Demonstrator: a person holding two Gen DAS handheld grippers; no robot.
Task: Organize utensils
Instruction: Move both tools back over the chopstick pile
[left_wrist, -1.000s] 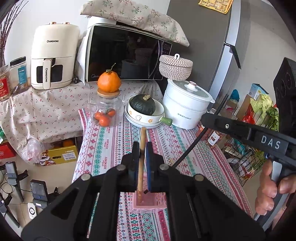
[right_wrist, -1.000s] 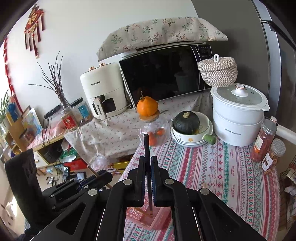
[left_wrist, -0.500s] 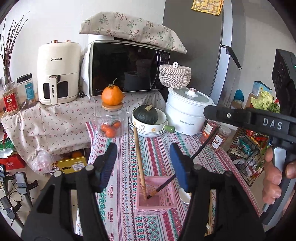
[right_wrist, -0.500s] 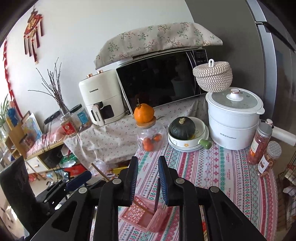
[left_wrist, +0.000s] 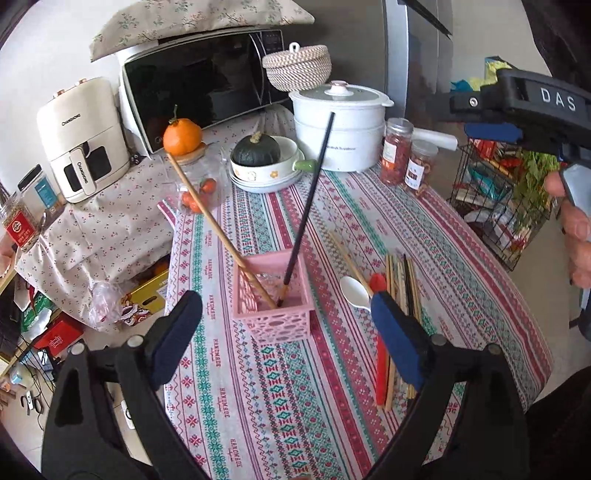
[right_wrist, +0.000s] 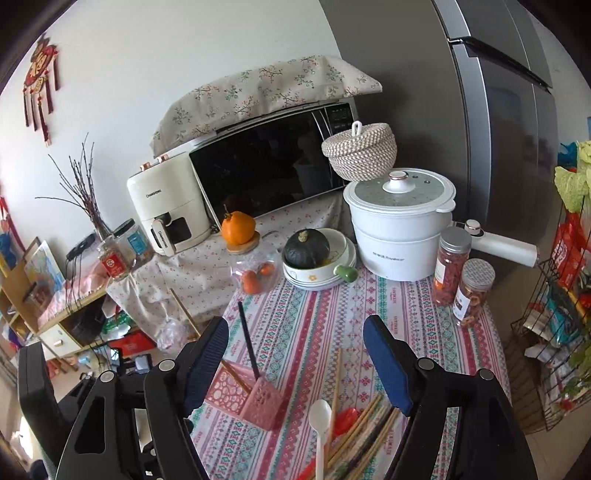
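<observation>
Both of my claws stand wide apart and hold nothing. Left claw (left_wrist: 286, 339) hangs above the near edge of the pink basket (left_wrist: 273, 295); right claw (right_wrist: 295, 363) hangs over the tabletop (right_wrist: 295, 314), with the basket low and to its left in that view.

Basket sits on the striped cloth, upright. Two sticks stand in it, both tilted. The wooden chopstick (left_wrist: 218, 227) leans back and left, its top near the glass jar (left_wrist: 201, 184). The black chopstick (left_wrist: 310, 195) leans back and right, its top in front of the white pot (left_wrist: 340, 125). Their lower ends meet near the basket floor, just beside each other.

Right of the basket, apart from it, lies a loose pile of chopsticks (left_wrist: 400, 280), wood and dark ones mixed, roughly parallel. A white spoon (left_wrist: 354, 291) lies at the pile's left side, a red spoon (left_wrist: 378, 282) just beside it; the red handle runs under my left claw's right finger in view, so its full length is hidden.

Farther back: bowls holding a green squash (right_wrist: 306, 249), an orange (right_wrist: 238, 229) on the jar lid, two spice jars (right_wrist: 461, 277) by the pot.
</observation>
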